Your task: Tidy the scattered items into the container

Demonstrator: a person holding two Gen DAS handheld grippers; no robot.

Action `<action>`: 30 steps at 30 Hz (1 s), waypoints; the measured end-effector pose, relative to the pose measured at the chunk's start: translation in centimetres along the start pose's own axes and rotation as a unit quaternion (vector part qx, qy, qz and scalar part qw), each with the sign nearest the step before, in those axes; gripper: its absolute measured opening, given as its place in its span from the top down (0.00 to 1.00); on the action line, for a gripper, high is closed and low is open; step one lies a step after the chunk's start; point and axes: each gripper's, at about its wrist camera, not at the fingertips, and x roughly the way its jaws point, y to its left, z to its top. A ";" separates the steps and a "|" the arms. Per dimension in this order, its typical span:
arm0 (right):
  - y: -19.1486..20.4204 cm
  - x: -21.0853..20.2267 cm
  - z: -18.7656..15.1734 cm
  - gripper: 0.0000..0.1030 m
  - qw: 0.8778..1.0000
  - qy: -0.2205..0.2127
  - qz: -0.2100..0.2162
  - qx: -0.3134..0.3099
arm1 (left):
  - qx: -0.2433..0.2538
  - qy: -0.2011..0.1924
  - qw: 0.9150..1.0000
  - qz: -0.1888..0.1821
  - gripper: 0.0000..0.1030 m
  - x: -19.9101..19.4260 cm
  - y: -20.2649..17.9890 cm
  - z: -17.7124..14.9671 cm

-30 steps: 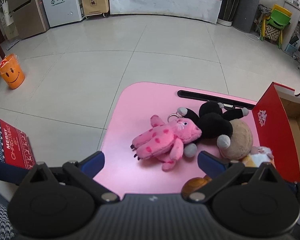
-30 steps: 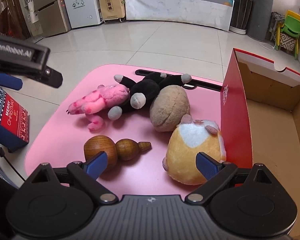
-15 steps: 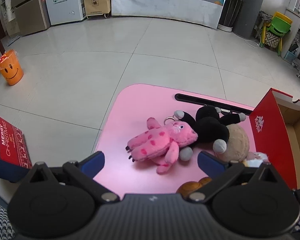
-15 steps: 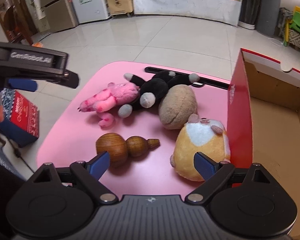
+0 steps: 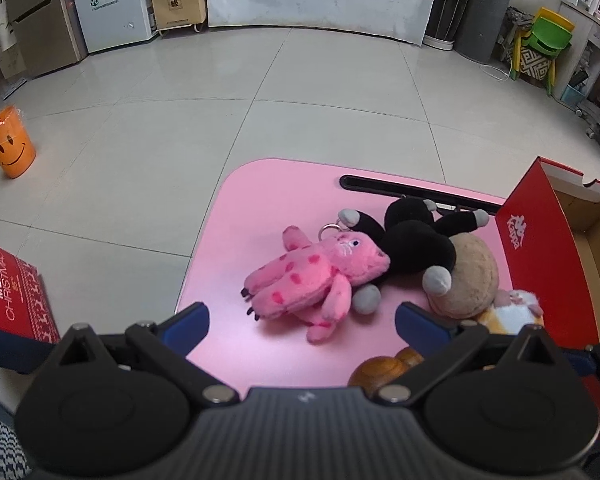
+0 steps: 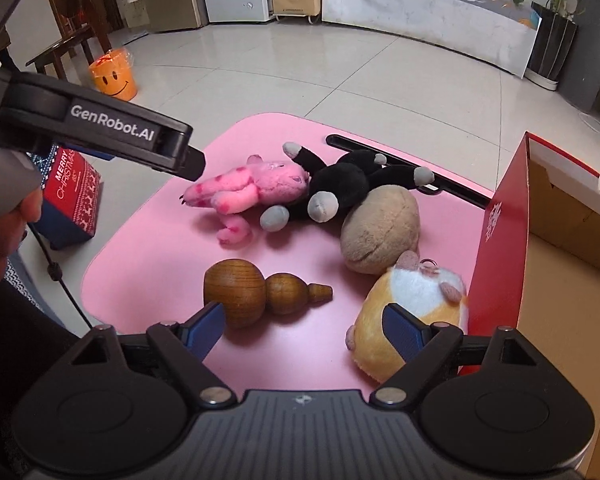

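On the pink table (image 6: 148, 264) the wooden gourd (image 6: 260, 294) lay on its side near the front edge, long axis running left to right, its stem tip pointing right toward the orange-and-white plush (image 6: 412, 312). That plush sat against the red wall of the open cardboard box (image 6: 504, 248), which stood at the table's right. Farther back, the pink spotted plush (image 5: 312, 276) lay stretched with its clawed feet to the left and its head to the right, pressed against the black plush (image 5: 416, 240), whose grey-tipped limbs splayed outward. The black one partly overlay a round tan plush (image 6: 380, 228).

The right gripper (image 6: 302, 326) hovered low at the near edge, jaws spread wide with nothing between them, one blue fingertip just in front of the gourd's big bulb, the other before the orange plush. The left gripper (image 5: 302, 320) was held above the table's left side, likewise spread and empty, aimed toward the pink plush.

Off the table to the left stood a Christmas gift box (image 5: 12, 292), and farther off an orange smiley bucket (image 5: 8, 148) on the tiled floor.
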 end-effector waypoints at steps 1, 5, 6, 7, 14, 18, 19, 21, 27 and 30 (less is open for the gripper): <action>-0.1 0.2 0.0 0.16 1.000 0.004 0.000 0.003 | -0.001 -0.004 1.000 -0.001 0.00 0.0 0.0 0.0; -0.4 0.4 0.0 0.16 1.000 0.008 -0.012 0.006 | -0.012 0.008 1.000 0.005 0.00 1.0 0.1 0.1; -0.4 0.3 0.0 0.16 1.000 0.006 -0.015 0.004 | -0.017 0.012 1.000 0.003 0.00 1.2 0.2 0.2; -0.5 0.3 0.0 0.16 1.000 0.005 -0.018 0.003 | -0.019 0.015 1.000 0.003 0.00 1.4 0.3 0.1; -1.2 0.6 -0.1 0.22 1.000 0.000 -0.022 0.021 | -0.009 0.031 0.999 0.010 0.00 2.2 0.1 -0.3; -1.6 0.5 -0.2 0.22 0.999 -0.013 -0.033 0.031 | 0.010 0.020 0.999 0.026 0.00 2.1 -0.2 -0.4; -1.8 0.5 -0.2 0.22 0.999 -0.015 -0.033 0.038 | 0.011 0.020 0.999 0.025 0.00 2.1 -0.3 -0.4; -2.1 0.4 -0.3 0.22 0.998 -0.016 -0.025 0.048 | 0.013 0.021 0.999 0.022 0.00 2.2 -0.5 -0.5; -2.6 0.7 -0.5 0.22 0.998 -0.016 -0.031 0.056 | 0.047 0.026 0.998 0.041 0.00 2.6 -1.8 -0.7; -2.8 0.5 -0.6 0.22 0.998 -0.018 -0.029 0.059 | 0.059 0.030 0.997 0.048 0.00 2.8 -2.1 -1.0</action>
